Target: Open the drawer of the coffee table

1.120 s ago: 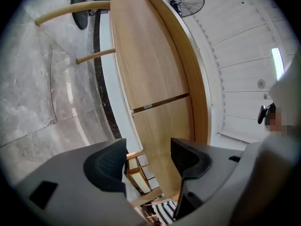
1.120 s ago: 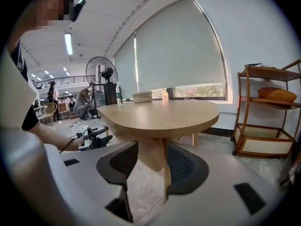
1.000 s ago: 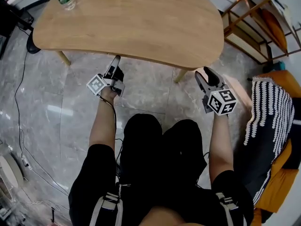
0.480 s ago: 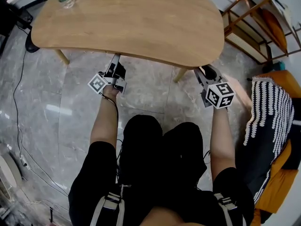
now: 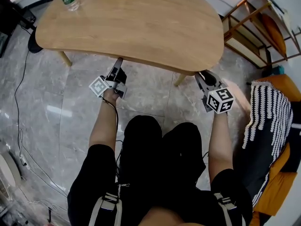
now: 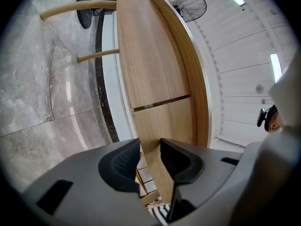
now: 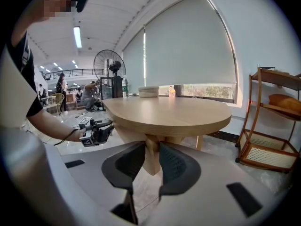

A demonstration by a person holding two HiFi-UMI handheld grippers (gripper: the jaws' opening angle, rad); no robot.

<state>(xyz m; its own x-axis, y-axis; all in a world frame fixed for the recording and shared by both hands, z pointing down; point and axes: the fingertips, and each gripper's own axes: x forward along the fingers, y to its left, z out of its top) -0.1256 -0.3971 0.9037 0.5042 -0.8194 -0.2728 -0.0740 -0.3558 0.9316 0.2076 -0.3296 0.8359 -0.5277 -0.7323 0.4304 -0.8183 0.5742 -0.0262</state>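
Closing both sets of jaws, you have not begun the pull: the drawer looks flush under the near edge of the coffee table, its seam tight. Your left gripper points at that wooden front, pads pressing on nothing I can see. Your right gripper narrows on air, a table leg beyond it. Gripping and drawing it out remain.
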